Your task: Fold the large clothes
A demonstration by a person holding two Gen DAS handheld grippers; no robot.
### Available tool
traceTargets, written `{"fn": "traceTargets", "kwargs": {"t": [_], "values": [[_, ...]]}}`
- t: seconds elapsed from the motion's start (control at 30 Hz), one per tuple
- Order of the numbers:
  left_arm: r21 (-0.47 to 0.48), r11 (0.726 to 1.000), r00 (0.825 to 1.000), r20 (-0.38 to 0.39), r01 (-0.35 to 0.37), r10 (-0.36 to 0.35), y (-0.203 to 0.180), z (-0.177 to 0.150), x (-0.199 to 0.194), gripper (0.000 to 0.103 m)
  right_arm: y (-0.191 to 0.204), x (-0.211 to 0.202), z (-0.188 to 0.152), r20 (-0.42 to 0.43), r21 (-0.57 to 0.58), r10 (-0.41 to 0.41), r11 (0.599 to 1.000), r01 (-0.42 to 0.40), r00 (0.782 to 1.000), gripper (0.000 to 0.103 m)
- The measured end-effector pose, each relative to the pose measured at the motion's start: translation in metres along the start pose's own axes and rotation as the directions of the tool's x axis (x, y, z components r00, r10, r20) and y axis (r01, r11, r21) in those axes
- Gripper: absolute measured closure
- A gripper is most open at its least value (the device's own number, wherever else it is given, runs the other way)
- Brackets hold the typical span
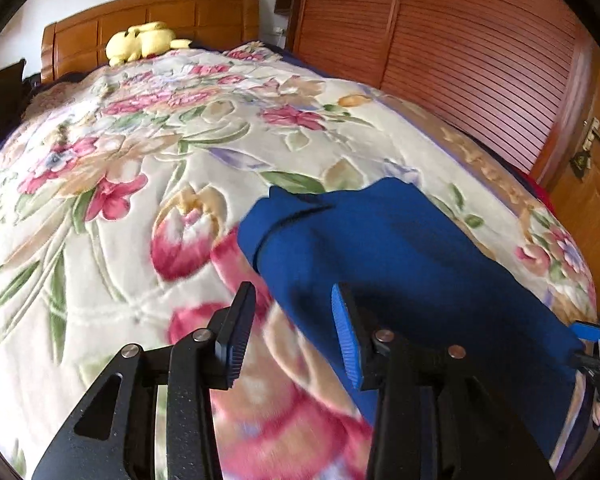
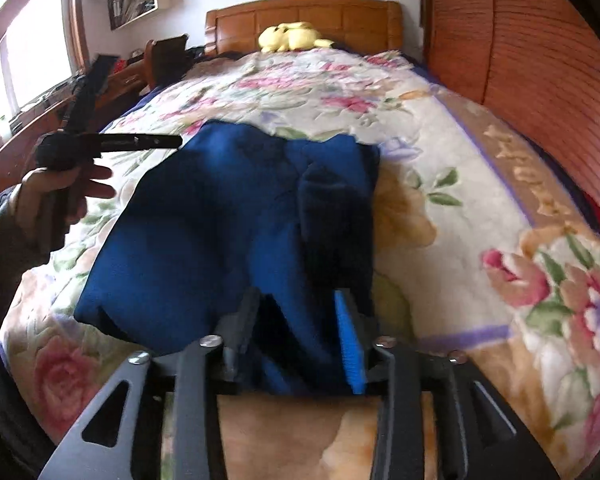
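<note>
Your right claw (image 2: 296,336) stands open, fabric of the blue garment (image 2: 228,224) bunched between its fingers but not pinched. The left claw (image 1: 290,336) is open too, holding nothing, with the garment's edge at its 1 o'clock. The garment lies partly folded on the flowered blanket (image 2: 480,208), its long axis running toward 12 o'clock, to the headboard (image 2: 304,16). The right claw is nearer, so the next fold likely starts there. No readable writing or labels show.
</note>
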State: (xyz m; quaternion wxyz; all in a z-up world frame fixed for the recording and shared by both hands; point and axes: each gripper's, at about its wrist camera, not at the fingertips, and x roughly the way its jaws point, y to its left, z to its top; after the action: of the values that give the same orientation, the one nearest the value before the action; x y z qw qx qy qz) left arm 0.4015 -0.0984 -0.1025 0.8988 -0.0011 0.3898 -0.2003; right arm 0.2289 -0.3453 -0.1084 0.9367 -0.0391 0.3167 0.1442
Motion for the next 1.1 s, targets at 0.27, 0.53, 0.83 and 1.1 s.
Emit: {"fn": "traceTargets", "kwargs": {"t": [0.27,0.53,0.83,1.1], "values": [[-0.042,0.999,0.998,-0.063,0.002,-0.004,0.016,0.012,0.049,0.062,-0.007,-0.007,-0.022,-0.017,0.097,0.006,0.995,-0.004,1.0,0.037],[-0.061,0.998,0.997,-0.072,-0.007,0.002,0.022,0.011,0.07,0.051,-0.015,0.024,-0.023,-0.074,0.171,0.056,0.984,-0.043,0.996,0.026],[-0.044,0.998,0.991,-0.119,0.051,-0.056,0.018,0.024,0.072,0.091,-0.009,0.043,-0.021,-0.096,0.205,0.231,0.957,-0.208,0.968,0.067],[0.064,0.997,0.998,0.035,-0.051,0.049,-0.031,0.057,-0.01,0.094,-0.023,-0.001,-0.014,0.094,0.176,0.248,0.949,-0.262,0.964,0.087]]}}
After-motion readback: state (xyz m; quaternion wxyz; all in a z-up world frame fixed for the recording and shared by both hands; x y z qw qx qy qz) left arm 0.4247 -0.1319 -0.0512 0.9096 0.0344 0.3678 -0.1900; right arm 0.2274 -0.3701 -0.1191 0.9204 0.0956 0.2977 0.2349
